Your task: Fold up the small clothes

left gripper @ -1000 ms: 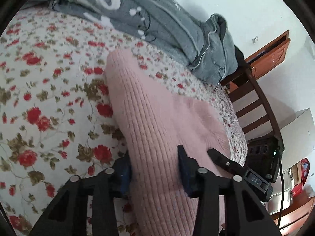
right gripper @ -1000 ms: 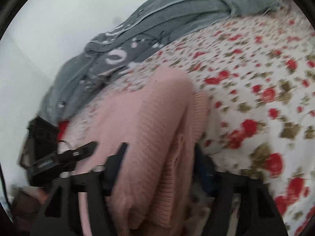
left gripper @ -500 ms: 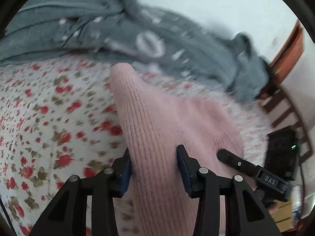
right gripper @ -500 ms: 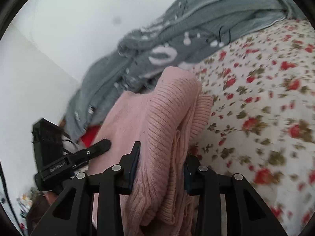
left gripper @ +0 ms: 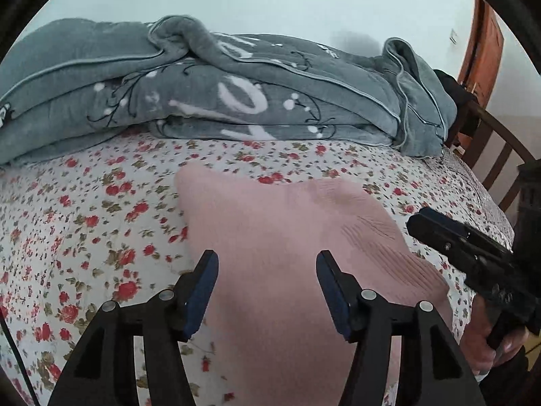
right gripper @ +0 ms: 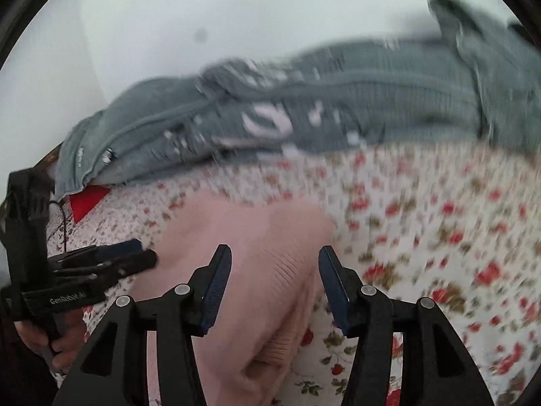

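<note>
Count: one pink knit sweater (left gripper: 284, 243), one grey blanket (left gripper: 236, 94) with white print, two grippers, one red item (right gripper: 88, 200) half under the blanket edge.

Sweater lies folded on the bed (left gripper: 84, 209), mid-sheet, near edge toward both cameras. Blanket bunched along the far side against the wall, apart from the sweater.

Left gripper (left gripper: 267, 291): fingers spread and opening, sweater in view between them, pads not pressing on it. In the right wrist view it shows at left with a hand (right gripper: 57, 341) on its grip.

Right gripper (right gripper: 274, 286): fingers spread and opening, sweater's ribbed edge between them, pads clear of the fabric. In the left wrist view it sits at the right edge, a hand (left gripper: 487, 341) wrapped round the handle.

Bed: white sheet with small red roses. Room: plain pale wall (left gripper: 270, 6), wooden slatted bed end (left gripper: 500, 155) at right, brown wooden door (left gripper: 483, 50) behind it. Right wrist view is motion-blurred, so detail there is poor.
</note>
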`<state>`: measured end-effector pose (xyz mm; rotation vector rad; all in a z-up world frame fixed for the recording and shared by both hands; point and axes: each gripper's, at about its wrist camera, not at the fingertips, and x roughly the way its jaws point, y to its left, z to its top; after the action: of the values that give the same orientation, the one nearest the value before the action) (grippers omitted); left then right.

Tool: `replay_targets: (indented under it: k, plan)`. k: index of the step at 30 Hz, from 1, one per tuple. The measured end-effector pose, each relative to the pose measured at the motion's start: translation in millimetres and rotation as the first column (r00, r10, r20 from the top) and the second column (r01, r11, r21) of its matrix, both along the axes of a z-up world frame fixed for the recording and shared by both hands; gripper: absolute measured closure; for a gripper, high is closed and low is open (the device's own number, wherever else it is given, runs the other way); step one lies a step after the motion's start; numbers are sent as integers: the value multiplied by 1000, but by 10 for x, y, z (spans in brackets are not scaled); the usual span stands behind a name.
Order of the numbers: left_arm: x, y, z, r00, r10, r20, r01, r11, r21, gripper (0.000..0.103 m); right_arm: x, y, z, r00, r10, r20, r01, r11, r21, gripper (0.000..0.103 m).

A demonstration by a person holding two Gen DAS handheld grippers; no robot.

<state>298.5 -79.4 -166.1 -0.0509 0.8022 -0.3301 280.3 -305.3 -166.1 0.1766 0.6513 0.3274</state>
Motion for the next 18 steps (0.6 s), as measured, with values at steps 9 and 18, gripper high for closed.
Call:
replay_targets:
  k: [9, 18]
  plan:
    - [-58, -171, -334, 998, 56, 38, -59, 993, 104, 42, -2, 73, -439, 1000, 13, -17, -15, 996, -88, 72]
    - [-110, -166, -319, 996, 81, 30, -84, 992, 90, 41, 42, 2, -519, 999, -14, -45, 12, 998, -57, 60]
